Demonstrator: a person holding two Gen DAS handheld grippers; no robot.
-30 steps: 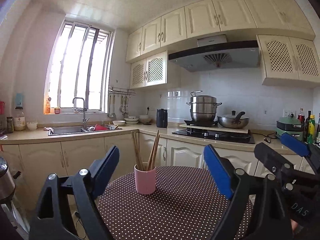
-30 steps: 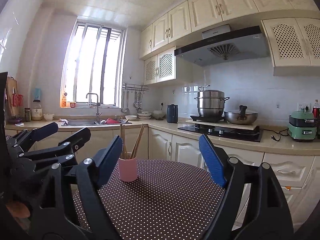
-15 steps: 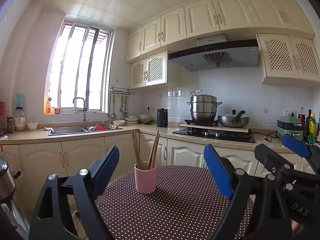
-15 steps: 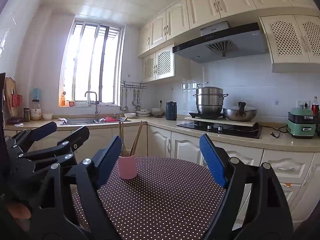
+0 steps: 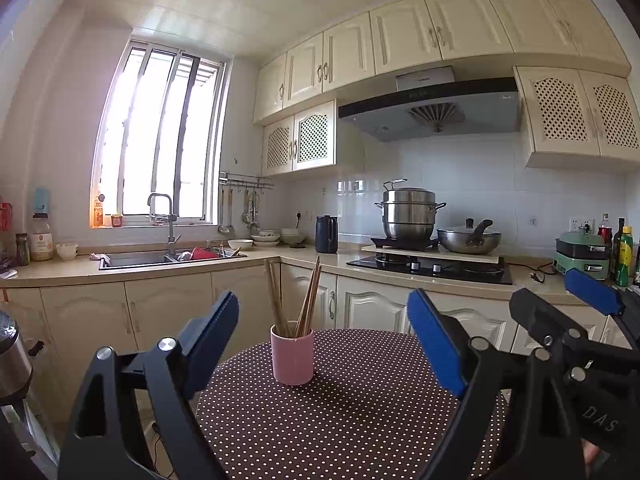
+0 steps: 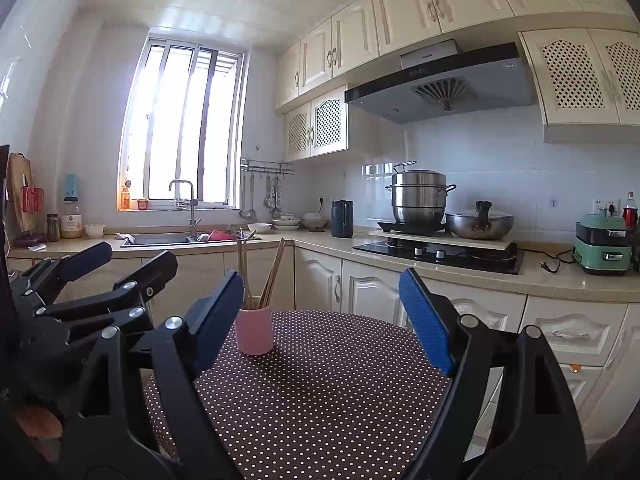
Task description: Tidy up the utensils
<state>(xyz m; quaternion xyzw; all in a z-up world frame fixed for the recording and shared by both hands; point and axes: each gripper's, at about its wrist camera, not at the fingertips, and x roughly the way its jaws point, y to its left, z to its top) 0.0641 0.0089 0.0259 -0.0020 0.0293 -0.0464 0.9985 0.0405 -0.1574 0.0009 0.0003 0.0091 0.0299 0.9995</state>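
over polka-dot table [image 5: 360, 420], my left gripper [image 5: 324, 344] fingers apart, empty; pink cup [image 5: 292, 354] of chopsticks [image 5: 310, 298] upright mid-table; my right gripper [image 6: 322, 316] likewise apart. sticks look light, stiff, slippery: pinch near upper ends.

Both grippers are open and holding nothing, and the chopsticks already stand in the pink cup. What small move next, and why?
Probably none toward the cup: the chopsticks all stand in it, and nothing else lies on the dotted table. I'd ease the left gripper and right gripper, both open and empty, straight back so neither knocks the cup.
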